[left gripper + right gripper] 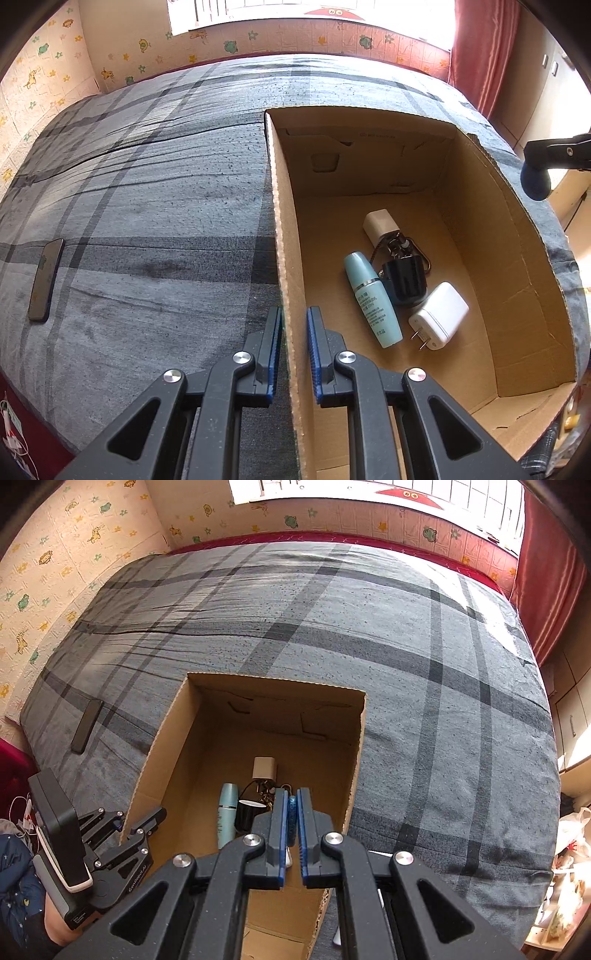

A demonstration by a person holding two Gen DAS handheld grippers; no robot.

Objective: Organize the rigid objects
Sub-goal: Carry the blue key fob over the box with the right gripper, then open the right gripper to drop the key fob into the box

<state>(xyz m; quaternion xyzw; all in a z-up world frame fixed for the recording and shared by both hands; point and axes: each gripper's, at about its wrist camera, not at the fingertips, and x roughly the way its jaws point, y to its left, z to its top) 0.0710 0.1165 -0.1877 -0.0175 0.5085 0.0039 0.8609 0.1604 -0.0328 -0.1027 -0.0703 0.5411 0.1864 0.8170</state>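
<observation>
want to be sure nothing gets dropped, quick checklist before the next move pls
1. Left claw clamped on the brown cardboard box's side wall: ok.
2. Right claw shut on a small blue object: ok; what it is, cannot tell.
3. Right claw above the open box: ok.
4. Teal bottle, black cup, white plug charger and beige cube lying inside the box: ok.
5. Bare box floor free for another item: ok.
6. Dark flat phone lying on the grey plaid bedcover, not boxed: not ok.
</observation>
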